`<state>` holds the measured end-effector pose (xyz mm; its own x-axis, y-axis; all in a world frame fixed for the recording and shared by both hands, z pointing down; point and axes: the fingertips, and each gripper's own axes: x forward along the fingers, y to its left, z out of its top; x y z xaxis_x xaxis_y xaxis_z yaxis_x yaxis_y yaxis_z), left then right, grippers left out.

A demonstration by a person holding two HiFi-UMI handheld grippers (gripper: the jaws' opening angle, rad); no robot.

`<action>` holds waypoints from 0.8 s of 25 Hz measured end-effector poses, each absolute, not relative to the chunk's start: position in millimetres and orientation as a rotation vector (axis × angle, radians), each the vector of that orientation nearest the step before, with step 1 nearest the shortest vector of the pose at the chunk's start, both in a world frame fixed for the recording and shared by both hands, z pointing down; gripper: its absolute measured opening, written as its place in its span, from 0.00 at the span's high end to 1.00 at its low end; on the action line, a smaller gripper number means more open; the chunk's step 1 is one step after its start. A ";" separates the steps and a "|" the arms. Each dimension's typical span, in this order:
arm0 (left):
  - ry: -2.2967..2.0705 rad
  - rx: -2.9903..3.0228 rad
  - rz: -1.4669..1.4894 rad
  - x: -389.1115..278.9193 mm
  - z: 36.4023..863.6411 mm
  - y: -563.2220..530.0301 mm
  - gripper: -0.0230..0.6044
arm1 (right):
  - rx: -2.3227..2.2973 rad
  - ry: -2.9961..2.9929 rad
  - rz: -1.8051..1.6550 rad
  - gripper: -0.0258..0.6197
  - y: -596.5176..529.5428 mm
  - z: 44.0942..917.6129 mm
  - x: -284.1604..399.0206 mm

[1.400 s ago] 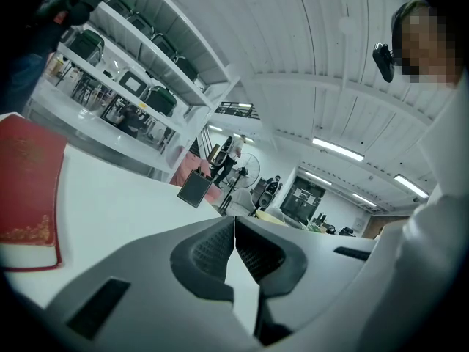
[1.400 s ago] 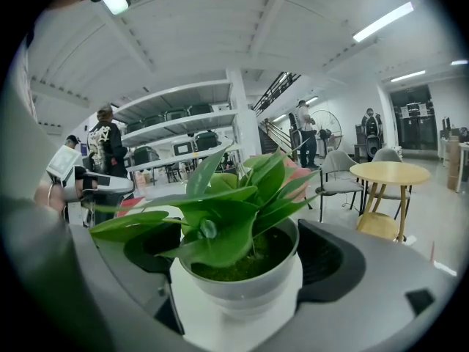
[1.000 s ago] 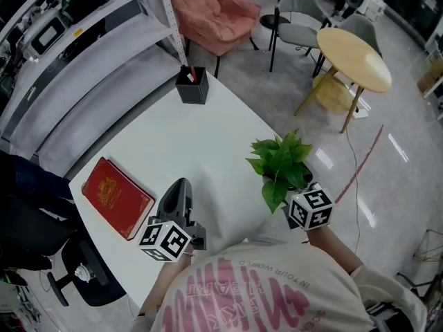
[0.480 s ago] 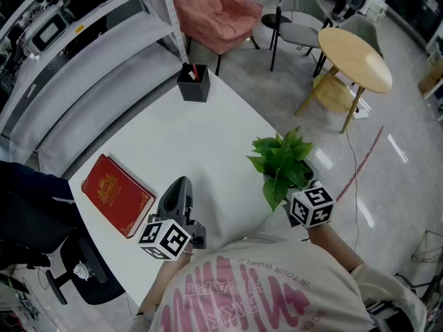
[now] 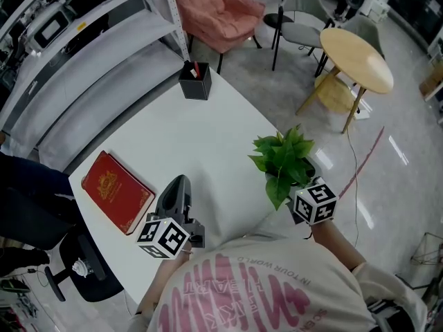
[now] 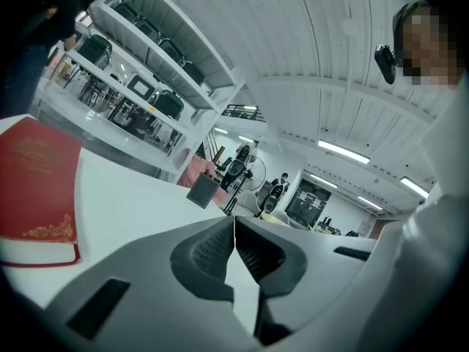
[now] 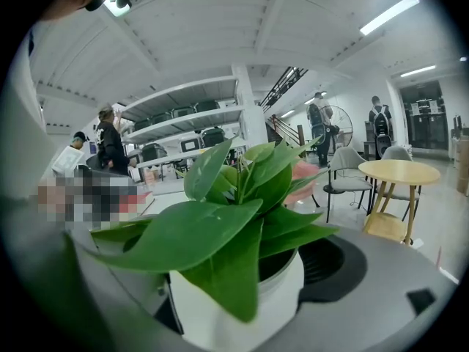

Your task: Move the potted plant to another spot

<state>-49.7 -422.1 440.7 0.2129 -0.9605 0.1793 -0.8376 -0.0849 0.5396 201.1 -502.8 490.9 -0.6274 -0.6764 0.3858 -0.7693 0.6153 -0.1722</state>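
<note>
The potted plant (image 5: 284, 160), green leaves in a white pot (image 7: 242, 306), stands at the white table's (image 5: 201, 144) near right edge. My right gripper (image 5: 301, 185) is shut on the pot, its grey jaws pressed against both sides of the pot in the right gripper view; leaves hide the left jaw. My left gripper (image 5: 176, 192) rests low over the table's near edge, to the right of the red book. In the left gripper view its ribbed pads (image 6: 212, 249) meet at the tips with nothing between them.
A red book (image 5: 116, 191) lies at the table's left corner, also at the left in the left gripper view (image 6: 33, 189). A black pen holder (image 5: 194, 81) stands at the far corner. Beyond are grey shelving (image 5: 83, 54), a pink armchair (image 5: 218, 9) and a round wooden table (image 5: 354, 57).
The plant and my right gripper have shifted a little to the right and toward me. The left gripper has barely moved.
</note>
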 end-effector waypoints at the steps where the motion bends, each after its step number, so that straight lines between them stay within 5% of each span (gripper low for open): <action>1: -1.660 1.955 -0.301 -49.5 440.3 -421.4 0.92 | 1.166 -2.561 0.468 0.15 -502.9 491.2 200.5; 20: -1.786 1.884 -0.356 -50.8 423.5 -380.2 0.92 | 1.065 -2.599 0.414 0.15 -495.4 483.9 203.6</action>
